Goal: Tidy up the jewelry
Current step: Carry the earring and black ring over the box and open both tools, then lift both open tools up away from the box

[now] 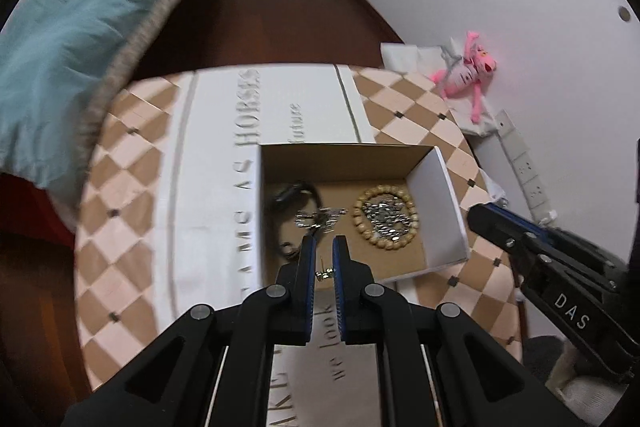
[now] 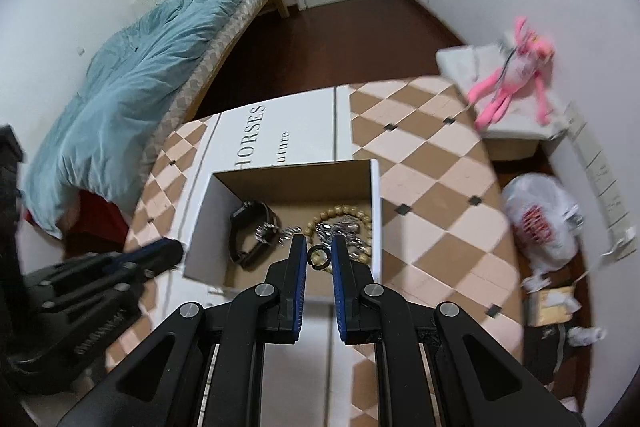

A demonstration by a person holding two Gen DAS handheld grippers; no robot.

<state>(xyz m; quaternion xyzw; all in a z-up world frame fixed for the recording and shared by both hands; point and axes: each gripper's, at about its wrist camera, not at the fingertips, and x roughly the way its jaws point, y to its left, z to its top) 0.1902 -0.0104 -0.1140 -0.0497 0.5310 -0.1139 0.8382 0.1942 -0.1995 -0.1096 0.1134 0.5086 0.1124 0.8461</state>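
Observation:
An open cardboard box sits on the checkered table. Inside lie a wooden bead bracelet around silver chain jewelry, a black watch and a silver piece. My left gripper hovers at the box's near edge, jaws narrowly apart, with a small gold earring between them. My right gripper is shut on a dark ring over the box's near side. The right gripper also shows in the left wrist view, and the left gripper in the right wrist view.
A white printed sheet lies under the box on the checkered table. A pink plush toy sits at the far right, a bed with a blue duvet to the left, and a plastic bag on the floor.

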